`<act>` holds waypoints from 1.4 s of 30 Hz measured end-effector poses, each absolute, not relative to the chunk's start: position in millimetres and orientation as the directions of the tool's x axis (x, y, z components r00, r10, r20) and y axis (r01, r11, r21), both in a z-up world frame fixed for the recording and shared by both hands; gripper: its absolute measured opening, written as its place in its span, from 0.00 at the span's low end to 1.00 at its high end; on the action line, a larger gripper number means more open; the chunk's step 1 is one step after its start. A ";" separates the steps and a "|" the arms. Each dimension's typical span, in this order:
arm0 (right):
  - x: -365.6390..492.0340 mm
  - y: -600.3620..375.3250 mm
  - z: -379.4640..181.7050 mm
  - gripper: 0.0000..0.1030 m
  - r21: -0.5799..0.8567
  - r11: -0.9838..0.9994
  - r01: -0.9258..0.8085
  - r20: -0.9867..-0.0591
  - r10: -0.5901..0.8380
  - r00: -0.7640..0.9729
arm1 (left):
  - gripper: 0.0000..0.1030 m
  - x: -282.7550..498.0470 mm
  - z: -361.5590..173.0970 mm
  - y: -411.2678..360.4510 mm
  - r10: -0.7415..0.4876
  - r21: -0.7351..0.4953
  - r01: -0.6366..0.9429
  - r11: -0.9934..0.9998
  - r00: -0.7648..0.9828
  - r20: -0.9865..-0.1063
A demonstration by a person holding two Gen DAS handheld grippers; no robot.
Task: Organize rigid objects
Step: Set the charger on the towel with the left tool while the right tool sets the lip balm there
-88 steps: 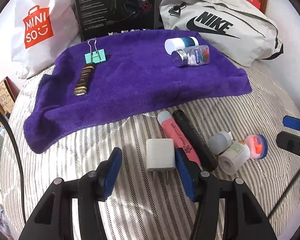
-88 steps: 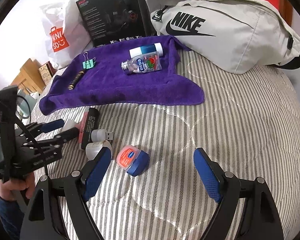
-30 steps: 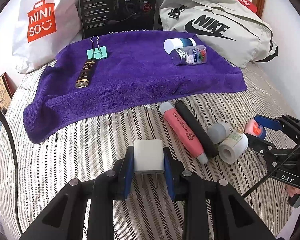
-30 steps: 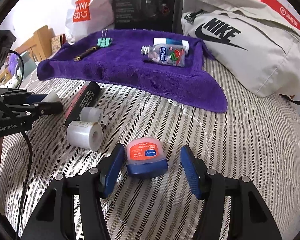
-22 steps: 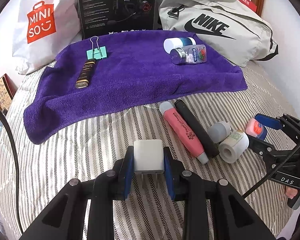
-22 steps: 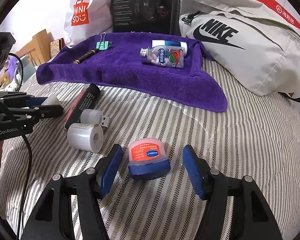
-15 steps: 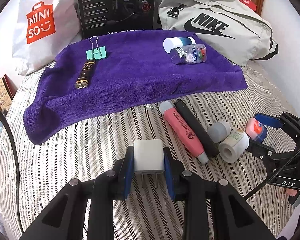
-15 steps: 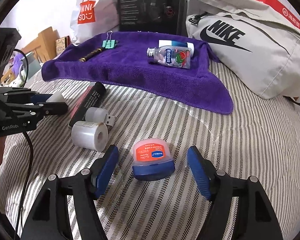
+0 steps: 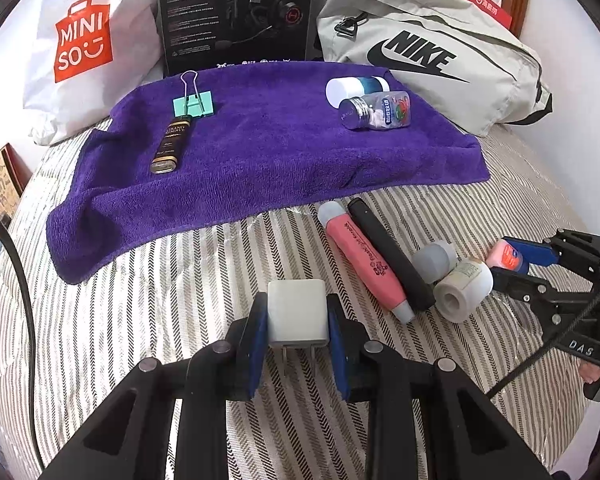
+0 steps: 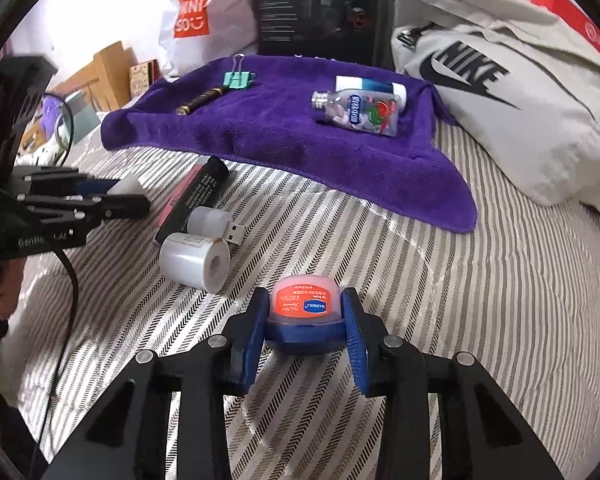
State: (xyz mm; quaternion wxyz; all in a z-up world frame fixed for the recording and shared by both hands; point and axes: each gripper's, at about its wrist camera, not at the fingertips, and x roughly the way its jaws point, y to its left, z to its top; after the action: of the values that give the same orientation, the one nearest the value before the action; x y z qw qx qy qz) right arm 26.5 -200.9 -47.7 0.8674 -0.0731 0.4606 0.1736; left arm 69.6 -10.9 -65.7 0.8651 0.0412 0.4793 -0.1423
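The left claw [image 9: 296, 320] is clamped on a white charger plug [image 9: 297, 314], prongs pointing back at the camera, over the striped bed [image 9: 140, 300]. The right claw [image 10: 304, 322] is clamped on a small pink balm jar [image 10: 303, 306] with a blue base. In the left wrist view, at 2 o'clock from the plug, a pink tube [image 9: 364, 260] and a black tube [image 9: 392, 256] lie touching side by side, with a white tape roll [image 9: 462, 290] just beside them. At 12 o'clock a purple towel [image 9: 260, 160] carries a teal binder clip [image 9: 193, 102], a dark lip tube [image 9: 171, 144] and a clear bottle [image 9: 376, 112]. Behind it stand a Miniso bag [image 9: 84, 40], a black box [image 9: 236, 12] and a grey Nike bag [image 9: 428, 60].
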 end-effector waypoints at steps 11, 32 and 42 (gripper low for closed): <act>24.1 -203.6 -45.1 0.36 0.066 0.947 -0.314 -0.826 0.228 0.515 | 0.26 70.2 -60.6 12.9 -0.285 -0.177 0.259 0.949 0.472 -0.834; 44.3 -205.6 -12.6 0.36 0.093 0.937 -0.336 -0.794 0.273 0.543 | 0.26 79.3 -32.5 26.0 -0.237 -0.122 0.246 0.962 0.521 -0.820; 88.8 -194.5 15.0 0.36 0.092 0.928 -0.360 -0.767 0.297 0.569 | 0.26 114.7 -14.4 48.7 -0.210 -0.112 0.206 0.972 0.556 -0.804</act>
State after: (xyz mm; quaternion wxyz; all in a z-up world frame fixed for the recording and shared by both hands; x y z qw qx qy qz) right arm 88.8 -194.5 15.0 0.8850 -0.0373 0.4252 0.1857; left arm 114.7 48.7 -14.4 0.8821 -0.0023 0.4561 -0.1178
